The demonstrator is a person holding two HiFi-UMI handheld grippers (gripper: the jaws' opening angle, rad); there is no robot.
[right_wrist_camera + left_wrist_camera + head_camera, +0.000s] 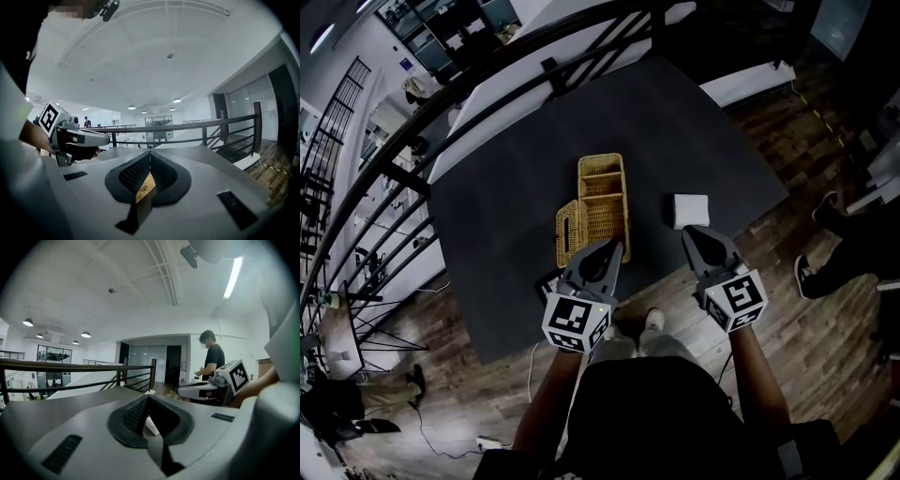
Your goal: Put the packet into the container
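Dark table (506,216), seen from above, fills the centre of the scene, with a railing beyond its far edge and wooden floor to its right and at its near side.

Wicker container (581,183) – a long open basket of several compartments – stands near the middle of the table, with a lower woven section against its near left side. Every compartment in view is empty.

Left gripper (614,248) reaches in from the near edge, its tip over the container's near end. In its own view the left gripper (148,397) has its tongs pressed together at the tip, with nothing pinched between them. Right gripper (690,232) points at the packet from the near side. Its own view shows the right gripper (150,153) with tongs likewise pressed together and empty.

Packet (689,208), white and flat, lies on the table to the right of the container and apart from it, just beyond the right gripper's tip. Whether tip and packet touch cannot be told.

Progress: nothing is done yet – the packet is ungrasped and outside the container. Opening the tongs, taking the packet, carrying it left and releasing it into a compartment all remain.
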